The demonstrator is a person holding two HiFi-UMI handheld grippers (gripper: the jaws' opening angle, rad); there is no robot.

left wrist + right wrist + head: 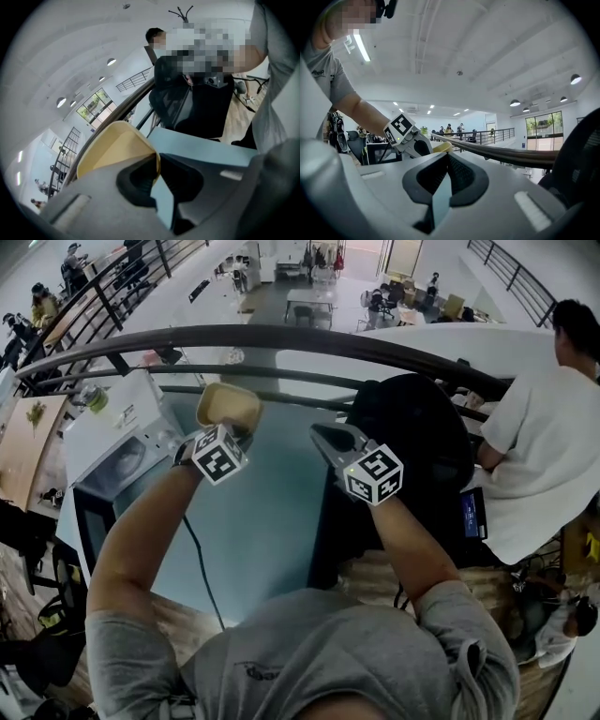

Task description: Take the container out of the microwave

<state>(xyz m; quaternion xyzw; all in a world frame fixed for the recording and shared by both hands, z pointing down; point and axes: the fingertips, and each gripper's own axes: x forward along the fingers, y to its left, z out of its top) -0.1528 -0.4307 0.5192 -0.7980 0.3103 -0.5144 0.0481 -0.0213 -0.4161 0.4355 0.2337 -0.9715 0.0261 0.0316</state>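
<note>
A pale yellow container hangs above the light blue table, and my left gripper is shut on its rim. In the left gripper view the jaws pinch the near edge of the container, and its hollow inside faces the camera. The white microwave stands at the table's left end with its dark door swung open. My right gripper hovers to the right of the container with its jaws shut and nothing between them. The right gripper view shows the left gripper and a sliver of the container.
A dark curved railing runs behind the table. A black office chair stands at the table's right edge, with a person in a white shirt beyond it. A black cable crosses the table. A green bottle stands on the microwave.
</note>
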